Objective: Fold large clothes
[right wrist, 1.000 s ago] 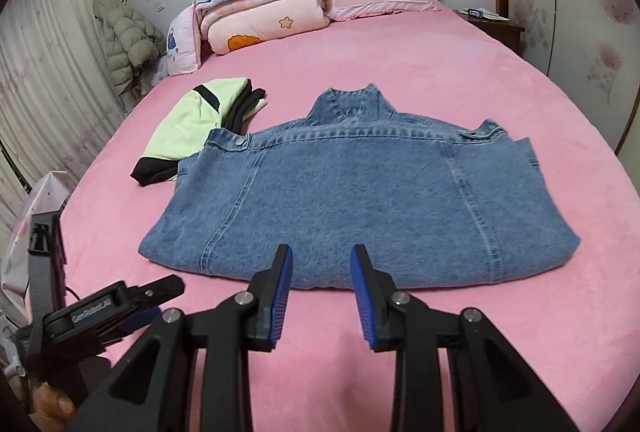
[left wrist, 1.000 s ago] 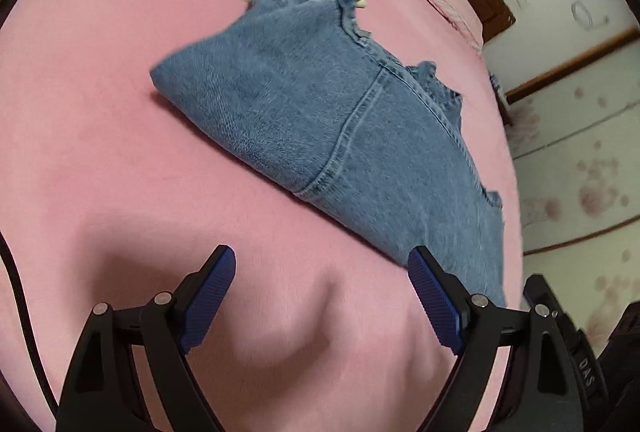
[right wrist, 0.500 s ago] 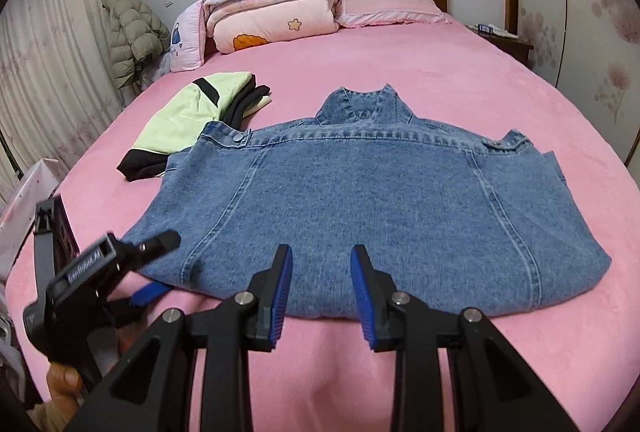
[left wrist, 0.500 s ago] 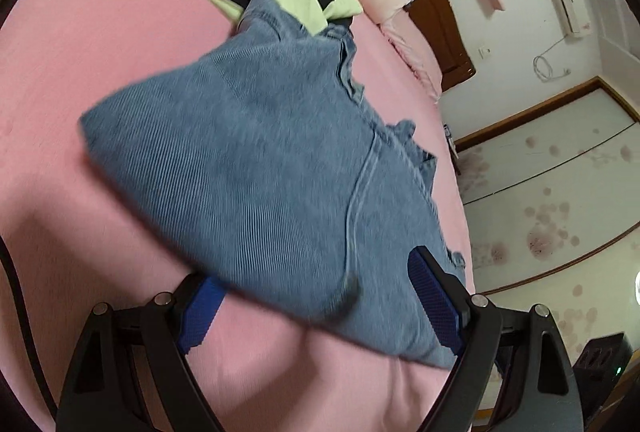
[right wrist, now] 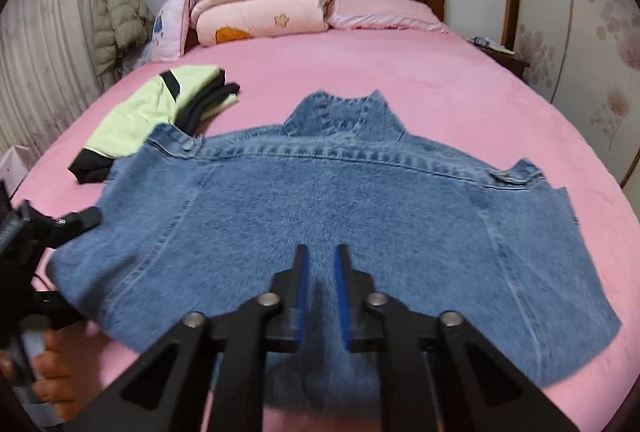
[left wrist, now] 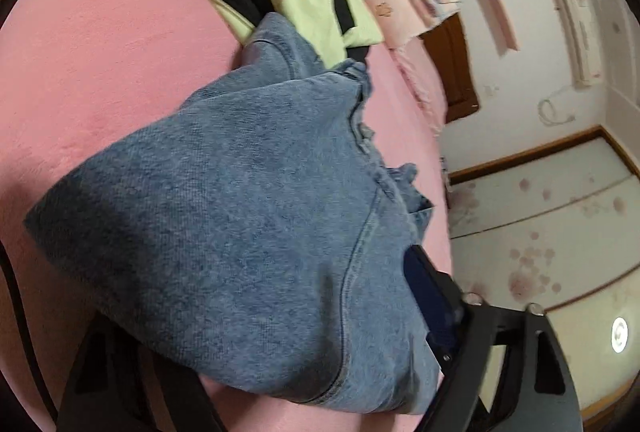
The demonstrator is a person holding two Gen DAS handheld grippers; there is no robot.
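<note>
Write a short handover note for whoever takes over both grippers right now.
Left gripper: jaws have just been closing, not clamped, astride the denim jacket's left hem corner.
Right gripper: just closed on the near hem's middle, denim between its jaws.
Jacket lies back-up on the pink bed, green-and-black garment folded beside it.
Done: jacket spread flat. Left: probably fold hem toward collar.

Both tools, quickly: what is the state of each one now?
Left tool: jaws just closing around the denim jacket corner; grip cannot be told.
Right tool: jaws just closing, now shut on the denim jacket hem.
</note>
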